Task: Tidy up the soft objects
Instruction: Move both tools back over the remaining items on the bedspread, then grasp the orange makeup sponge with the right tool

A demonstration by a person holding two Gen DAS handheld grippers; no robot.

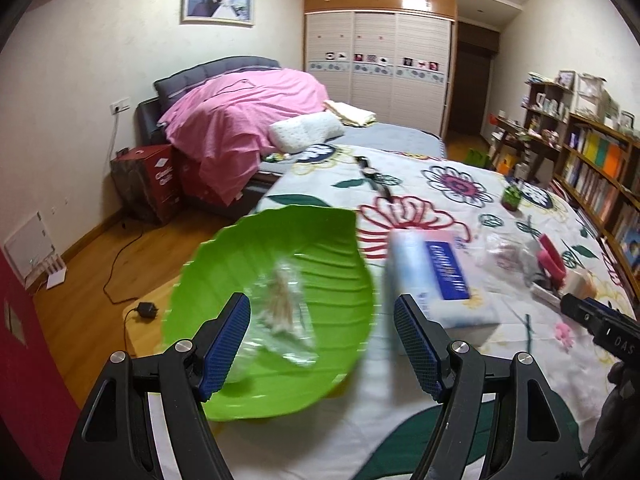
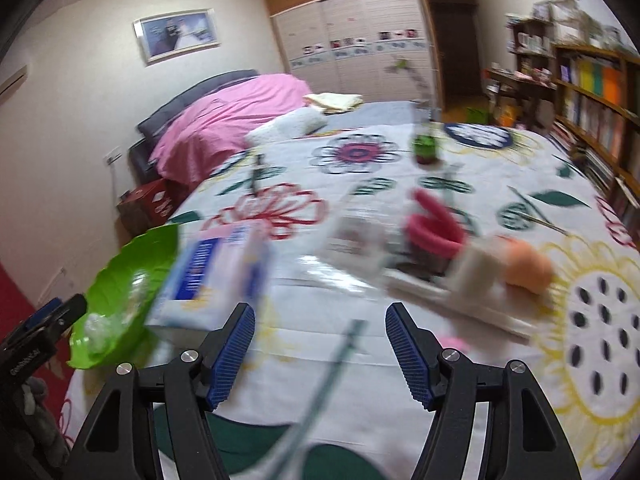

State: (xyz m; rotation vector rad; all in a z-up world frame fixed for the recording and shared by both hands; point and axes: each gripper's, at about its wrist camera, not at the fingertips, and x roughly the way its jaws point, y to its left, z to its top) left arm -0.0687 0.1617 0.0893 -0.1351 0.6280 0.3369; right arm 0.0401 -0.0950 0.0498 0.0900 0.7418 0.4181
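A green leaf-shaped bowl (image 1: 276,280) sits at the left edge of the flowered bedspread (image 1: 440,184) and holds a clear plastic bag of cotton swabs (image 1: 284,312). My left gripper (image 1: 322,344) is open and empty, just in front of the bowl. A blue and white tissue pack (image 1: 440,276) lies right of the bowl. My right gripper (image 2: 320,344) is open and empty above the spread, before the tissue pack (image 2: 216,276), a clear bag (image 2: 356,240), a pink foam piece (image 2: 436,228) and a peach sponge (image 2: 524,268). The right wrist view is blurred.
A small green pot (image 2: 426,146) with a plant stands farther back on the spread. A wristwatch (image 1: 374,176) lies beyond the bowl. A pink quilt (image 1: 240,116) and white pillow (image 1: 304,130) are at the headboard. Bookshelves (image 1: 600,168) line the right side. A charger cable (image 1: 132,280) lies on the wood floor.
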